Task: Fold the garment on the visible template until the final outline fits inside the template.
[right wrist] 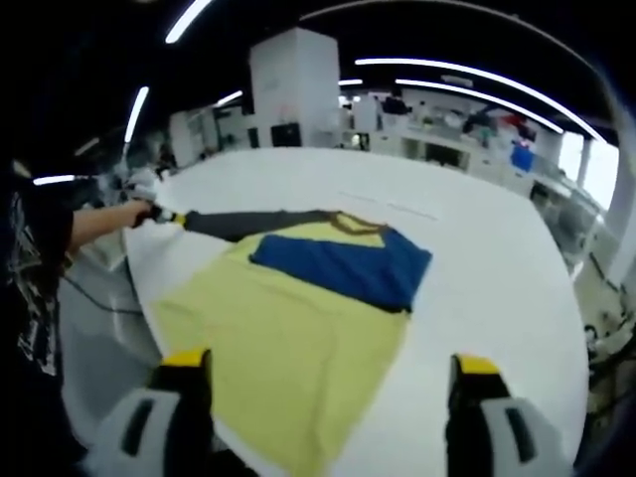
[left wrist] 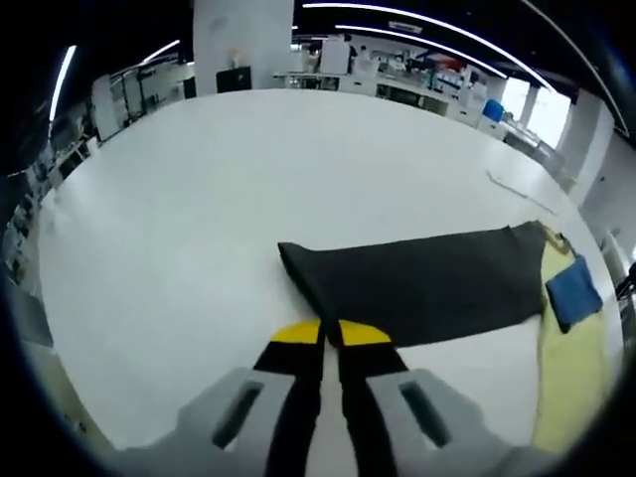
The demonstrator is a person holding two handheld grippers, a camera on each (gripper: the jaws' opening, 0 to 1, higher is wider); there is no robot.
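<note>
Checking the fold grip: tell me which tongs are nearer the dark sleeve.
Left. The left tongs are shut at the dark sleeve edge; the right tongs are open, back over the yellow body.

Showing grey gripper bodies, black jaws, yellow tips: left gripper (left wrist: 331, 333) at lower centre, right gripper (right wrist: 324, 366) along bottom; wearing dark printed top (right wrist: 25, 288) at left edge.

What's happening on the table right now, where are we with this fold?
A person is mid-fold on a garment laid over the yellow template on the white table. The left gripper is shut on the garment's dark grey part, at its edge, holding it stretched out sideways beyond the template. The blue part lies flat on the template. The right gripper hangs open above the template's near end, holding nothing. The fold isn't finished.
</note>
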